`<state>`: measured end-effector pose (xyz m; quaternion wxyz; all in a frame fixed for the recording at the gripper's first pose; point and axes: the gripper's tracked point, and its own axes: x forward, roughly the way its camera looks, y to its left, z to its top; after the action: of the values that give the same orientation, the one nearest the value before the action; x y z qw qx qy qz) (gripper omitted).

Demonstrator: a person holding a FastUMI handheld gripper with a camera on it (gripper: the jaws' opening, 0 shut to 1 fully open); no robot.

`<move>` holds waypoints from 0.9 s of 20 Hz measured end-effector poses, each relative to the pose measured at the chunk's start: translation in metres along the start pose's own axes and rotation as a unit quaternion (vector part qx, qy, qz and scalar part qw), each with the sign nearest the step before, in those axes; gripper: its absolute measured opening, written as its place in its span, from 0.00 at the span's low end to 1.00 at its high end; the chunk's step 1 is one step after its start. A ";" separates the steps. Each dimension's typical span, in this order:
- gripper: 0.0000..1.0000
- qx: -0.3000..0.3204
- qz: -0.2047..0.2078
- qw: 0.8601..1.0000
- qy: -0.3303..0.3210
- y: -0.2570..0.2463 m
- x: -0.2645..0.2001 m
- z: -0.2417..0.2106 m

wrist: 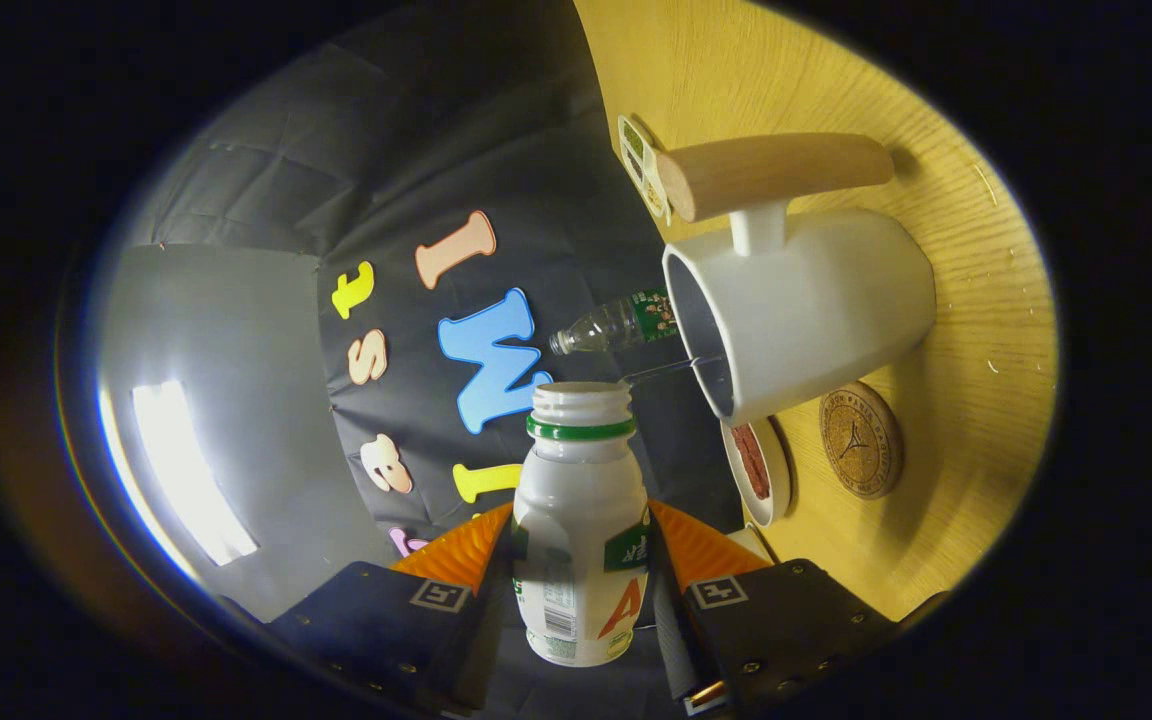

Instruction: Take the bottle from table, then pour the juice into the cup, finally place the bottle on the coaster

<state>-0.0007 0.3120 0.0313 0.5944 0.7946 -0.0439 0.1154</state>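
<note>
A small white bottle (581, 520) with a green neck ring and an open mouth sits between my orange fingers (464, 552), and my gripper (581, 545) is shut on its body. The whole view is rolled sideways, so the bottle is tipped relative to the wooden table (966, 330). A thin clear stream (661, 372) runs from the bottle's mouth into the white cup (816, 310), which has a wooden handle (776, 172) and stands just beyond the mouth. A round cork coaster (861, 440) lies bare on the table beside the cup.
A small white dish (781, 470) with something red in it lies between the coaster and my fingers. A clear plastic bottle (611, 326) with a green label stands behind the cup. A small printed card (642, 166) is near the handle's end.
</note>
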 end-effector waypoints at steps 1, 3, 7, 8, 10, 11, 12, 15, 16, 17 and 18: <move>0.65 0.000 -0.001 1.000 0.000 -0.001 0.000 0.001; 0.65 0.003 0.000 1.000 -0.002 -0.001 0.000 0.001; 0.65 0.005 -0.001 1.000 -0.002 -0.002 -0.001 0.003; 0.65 0.006 -0.001 1.000 -0.004 -0.002 -0.002 0.005; 0.65 0.008 -0.004 1.000 -0.004 -0.005 0.000 0.006; 0.65 0.010 -0.005 1.000 -0.004 -0.006 0.000 0.006; 0.65 0.012 -0.006 1.000 -0.004 -0.007 0.000 0.007; 0.65 0.015 -0.007 1.000 -0.007 -0.008 -0.001 0.008; 0.65 0.014 -0.007 1.000 -0.007 -0.009 -0.001 0.009; 0.65 0.014 -0.008 1.000 -0.008 -0.009 -0.001 0.010; 0.65 0.014 -0.008 1.000 -0.008 -0.008 -0.001 0.010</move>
<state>0.0011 0.3044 0.0204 0.5835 0.8042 -0.0407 0.1049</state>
